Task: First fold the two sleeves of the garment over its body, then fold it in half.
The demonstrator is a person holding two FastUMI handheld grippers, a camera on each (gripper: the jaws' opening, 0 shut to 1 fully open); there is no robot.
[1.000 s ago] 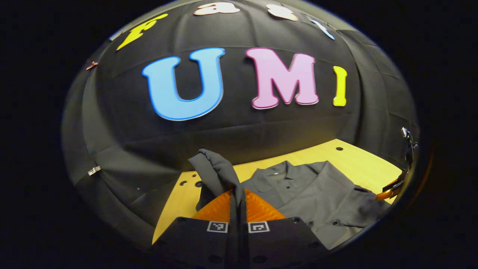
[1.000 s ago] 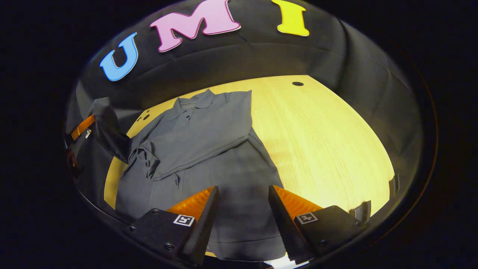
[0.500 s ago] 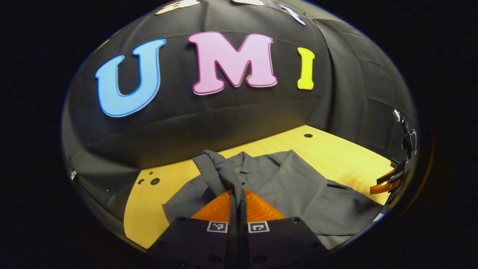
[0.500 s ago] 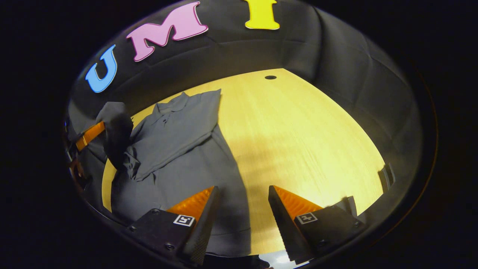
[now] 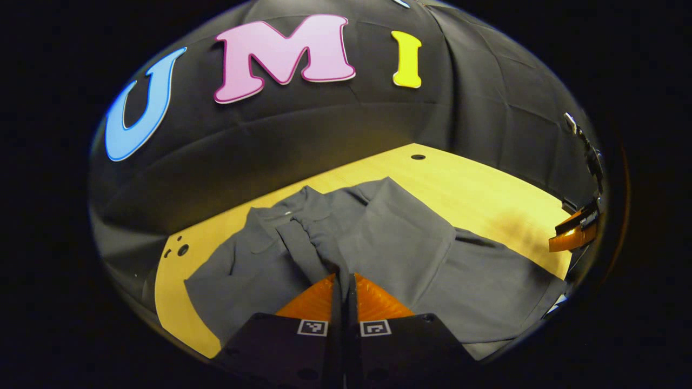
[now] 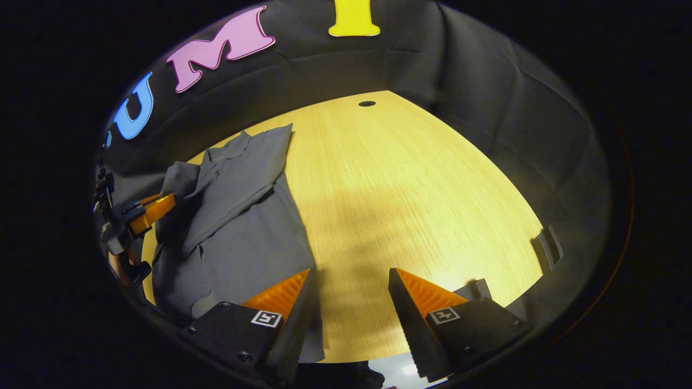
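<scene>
On wooden table (image 6: pixel 411 178), grey shirt (image 5: pixel 476 281), its sleeve (image 5: pixel 311 243) in left gripper (image 5: pixel 343 276).

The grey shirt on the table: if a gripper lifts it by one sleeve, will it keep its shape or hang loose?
Probably loose: the sleeve pinched by the left gripper bunches into soft folds. The shirt lies flat and thin on the wooden table, so it likely weighs little and drags rather than slides stiffly.

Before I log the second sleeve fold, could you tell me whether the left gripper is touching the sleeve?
Touching. In the left gripper view, the left gripper is closed with the grey sleeve pinched between its fingers, over the garment body.
</scene>
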